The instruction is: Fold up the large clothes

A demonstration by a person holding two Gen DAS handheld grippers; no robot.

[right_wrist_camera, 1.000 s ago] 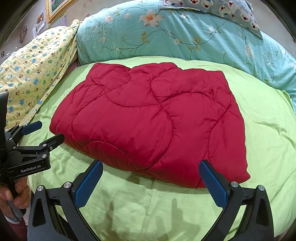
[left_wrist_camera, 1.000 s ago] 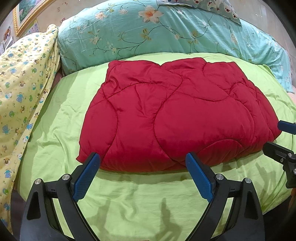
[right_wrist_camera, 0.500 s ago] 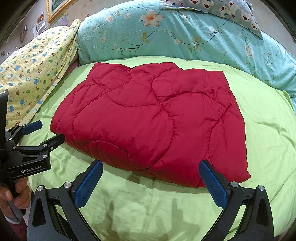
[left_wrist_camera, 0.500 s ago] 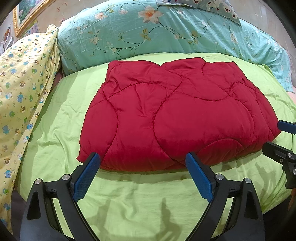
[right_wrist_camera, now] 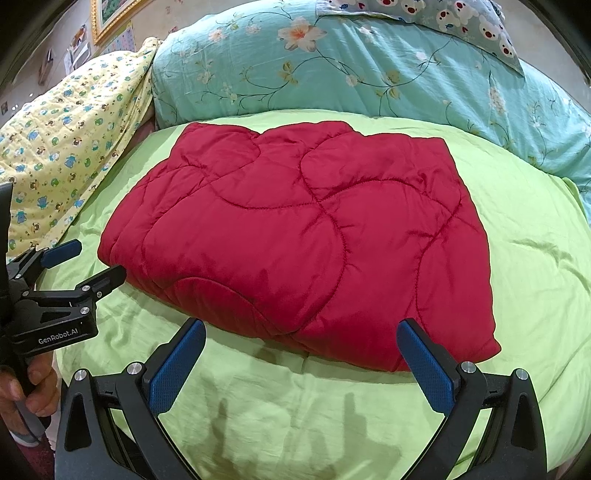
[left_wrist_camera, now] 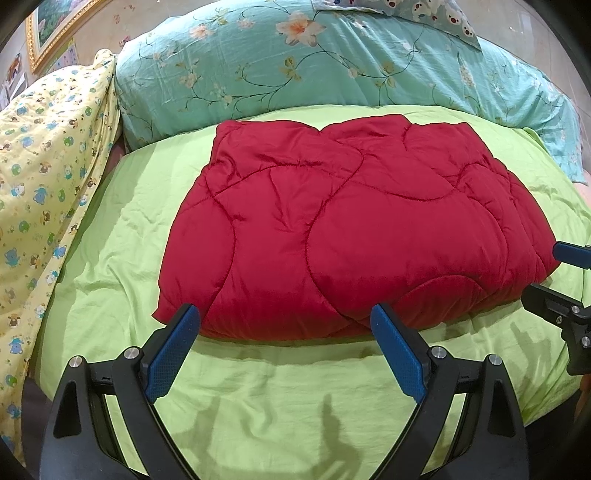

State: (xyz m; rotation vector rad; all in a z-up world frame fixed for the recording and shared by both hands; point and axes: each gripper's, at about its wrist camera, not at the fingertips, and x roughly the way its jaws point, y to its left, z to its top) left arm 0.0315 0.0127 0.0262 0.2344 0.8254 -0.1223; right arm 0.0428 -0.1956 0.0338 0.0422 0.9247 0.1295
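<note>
A red quilted garment (left_wrist_camera: 354, 236) lies folded into a thick rectangle on the lime green bedsheet (left_wrist_camera: 258, 391); in the right wrist view the same garment (right_wrist_camera: 306, 240) fills the middle. My left gripper (left_wrist_camera: 284, 325) is open just short of the garment's near edge, nothing between its blue pads. My right gripper (right_wrist_camera: 301, 339) is open too, at the near edge further right, holding nothing. The right gripper (left_wrist_camera: 554, 273) shows at the left wrist view's right border, and the left gripper (right_wrist_camera: 86, 262) at the right wrist view's left, gripped by a hand (right_wrist_camera: 26, 391).
A turquoise floral duvet (left_wrist_camera: 314, 62) is piled behind the garment. A yellow animal-print quilt (left_wrist_camera: 40, 177) hangs down the left side. A bear-print pillow (right_wrist_camera: 443, 18) sits at the top. A framed picture (left_wrist_camera: 44, 33) hangs on the wall.
</note>
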